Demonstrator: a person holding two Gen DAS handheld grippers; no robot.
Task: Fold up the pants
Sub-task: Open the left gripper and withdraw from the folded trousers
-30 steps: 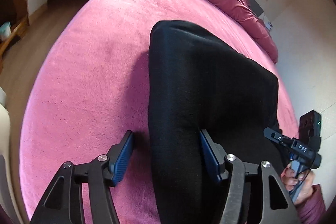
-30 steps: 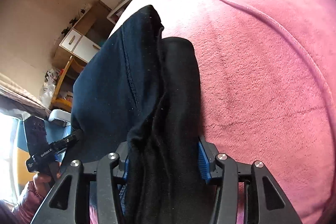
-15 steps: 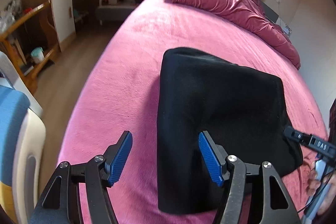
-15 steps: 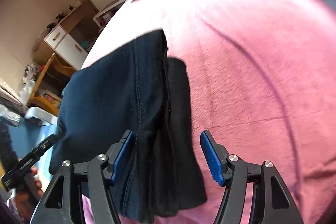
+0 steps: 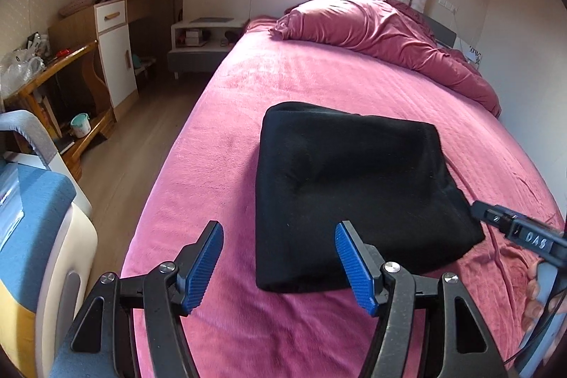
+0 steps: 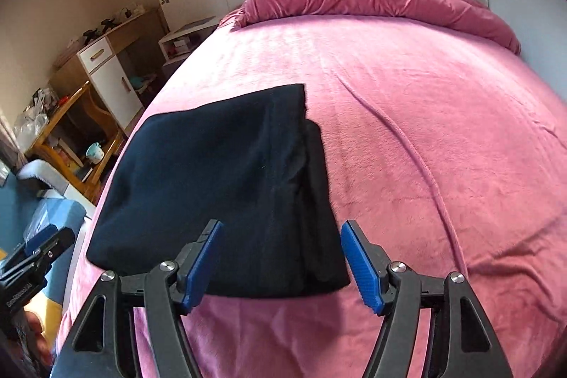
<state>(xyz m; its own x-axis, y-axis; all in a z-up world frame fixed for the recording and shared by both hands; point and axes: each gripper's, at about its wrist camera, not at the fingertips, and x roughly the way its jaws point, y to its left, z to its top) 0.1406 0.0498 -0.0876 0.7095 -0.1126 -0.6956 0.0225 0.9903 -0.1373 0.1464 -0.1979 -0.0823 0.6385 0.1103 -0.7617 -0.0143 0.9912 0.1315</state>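
Both grippers' fingers point(image 5: 349, 266) point(image 6: 361, 263) spread wide, empty, above folded pants point(image 5: 351, 186).

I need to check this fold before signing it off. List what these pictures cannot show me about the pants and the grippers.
- Folded black fleece pants: underside and inner layers hidden by the top layer, both views; the waistband can't be told.
- Left gripper: only its black arms and blue pads show; body cut off by the lower edge.
- Right gripper: jaws opening, nothing between; the holding hand is cut off by the left view's right edge.
- Pink plush bed cover: near edge cut off.

matt black cloth pants point(image 5: 354, 193), fuzzy pink fleece blanket point(image 5: 219, 165)
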